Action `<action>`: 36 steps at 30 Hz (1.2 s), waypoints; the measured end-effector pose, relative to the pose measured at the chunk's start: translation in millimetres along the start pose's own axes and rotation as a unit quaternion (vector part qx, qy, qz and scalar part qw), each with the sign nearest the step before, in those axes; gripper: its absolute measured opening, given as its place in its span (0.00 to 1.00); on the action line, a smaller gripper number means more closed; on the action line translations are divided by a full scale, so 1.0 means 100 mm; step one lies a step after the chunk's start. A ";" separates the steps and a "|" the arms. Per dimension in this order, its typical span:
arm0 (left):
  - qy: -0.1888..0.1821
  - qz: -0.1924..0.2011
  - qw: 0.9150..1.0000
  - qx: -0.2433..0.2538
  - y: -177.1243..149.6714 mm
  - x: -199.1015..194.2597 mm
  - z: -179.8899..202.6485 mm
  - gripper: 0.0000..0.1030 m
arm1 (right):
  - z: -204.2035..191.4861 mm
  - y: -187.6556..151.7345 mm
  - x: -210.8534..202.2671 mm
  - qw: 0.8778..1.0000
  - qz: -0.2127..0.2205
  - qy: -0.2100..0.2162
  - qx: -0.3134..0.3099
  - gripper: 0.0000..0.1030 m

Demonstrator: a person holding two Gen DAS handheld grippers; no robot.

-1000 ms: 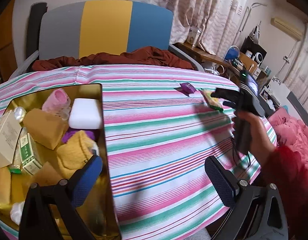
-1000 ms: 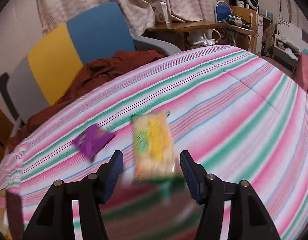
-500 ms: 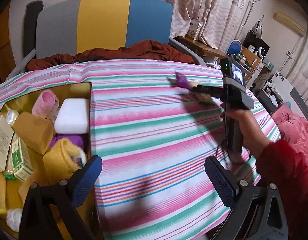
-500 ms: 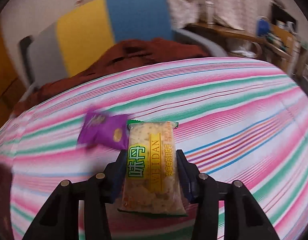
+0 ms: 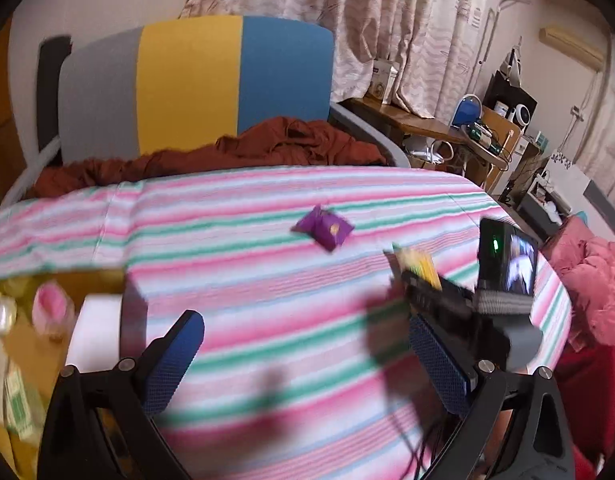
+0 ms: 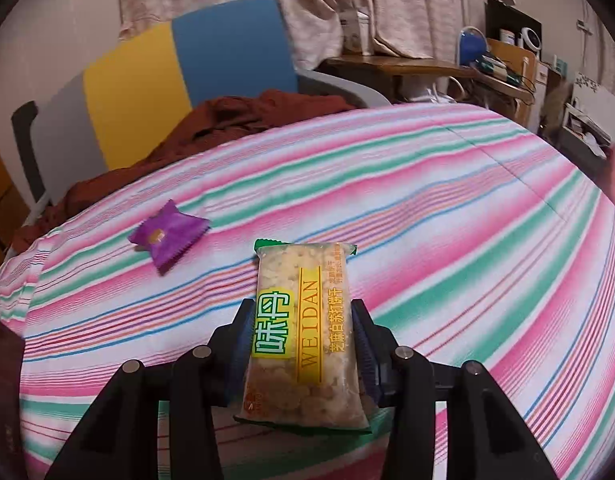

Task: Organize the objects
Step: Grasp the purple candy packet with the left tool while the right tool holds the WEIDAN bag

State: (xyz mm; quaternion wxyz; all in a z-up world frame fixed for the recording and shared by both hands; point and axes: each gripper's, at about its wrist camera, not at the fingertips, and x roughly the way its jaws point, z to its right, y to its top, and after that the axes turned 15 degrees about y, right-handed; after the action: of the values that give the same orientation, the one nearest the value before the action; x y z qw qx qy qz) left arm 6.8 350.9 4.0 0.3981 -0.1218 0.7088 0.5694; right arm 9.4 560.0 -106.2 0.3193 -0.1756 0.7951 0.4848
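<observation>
My right gripper (image 6: 303,340) is shut on a cracker packet (image 6: 303,320) with yellow and green labels, held just above the striped tablecloth (image 6: 447,220). A purple candy wrapper (image 6: 167,236) lies on the cloth to its upper left. In the left wrist view the same purple wrapper (image 5: 323,230) sits mid-table, and the right gripper (image 5: 411,276) with the packet (image 5: 419,264) hovers at the right. My left gripper (image 5: 307,356) stands open over the cloth with nothing between its fingers. A golden box (image 5: 103,276) of sorted items shows blurred at the left edge.
The box holds a white block (image 5: 93,332), a pink roll (image 5: 51,308) and a green-printed carton (image 5: 17,404). A grey, yellow and blue chair (image 5: 195,80) with a rust-brown cloth (image 5: 267,144) stands behind the table. A cluttered wooden desk (image 5: 447,128) is at the back right.
My right gripper closed on the cracker packet and lifted it off the cloth. The left gripper swung right, so the golden box slid to the left edge of its view.
</observation>
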 end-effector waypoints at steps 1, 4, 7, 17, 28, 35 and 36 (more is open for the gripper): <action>-0.002 0.005 1.000 0.009 0.06 0.06 0.04 1.00 | 0.03 0.00 0.01 1.000 0.000 -0.002 0.006 0.45; 0.012 0.038 0.998 0.041 0.23 0.23 0.19 1.00 | 0.07 0.00 -0.02 1.000 0.005 0.000 0.011 0.45; 0.019 0.033 0.997 0.060 0.36 0.48 0.29 1.00 | 0.06 0.01 0.00 1.000 0.007 -0.001 0.009 0.45; 0.024 0.008 0.995 0.094 0.59 1.22 0.55 1.00 | 0.08 -0.02 -0.03 1.000 0.013 0.006 0.014 0.45; 0.023 -0.015 0.992 0.119 0.79 1.79 0.76 1.00 | 0.13 -0.01 -0.04 0.999 0.020 0.015 0.022 0.46; 0.018 -0.022 0.991 0.131 0.74 2.03 0.90 0.94 | 0.16 -0.01 -0.04 0.999 0.023 0.018 0.026 0.46; 0.019 -0.026 0.991 0.131 0.74 2.07 0.91 0.88 | 0.16 -0.01 -0.04 0.999 0.023 0.019 0.026 0.46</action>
State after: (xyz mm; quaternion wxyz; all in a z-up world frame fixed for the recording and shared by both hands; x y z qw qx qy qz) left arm -135.7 515.1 -92.1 0.4117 -0.0984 0.7814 0.4586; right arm 18.8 573.4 -109.2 0.2977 -0.1582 0.8169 0.4680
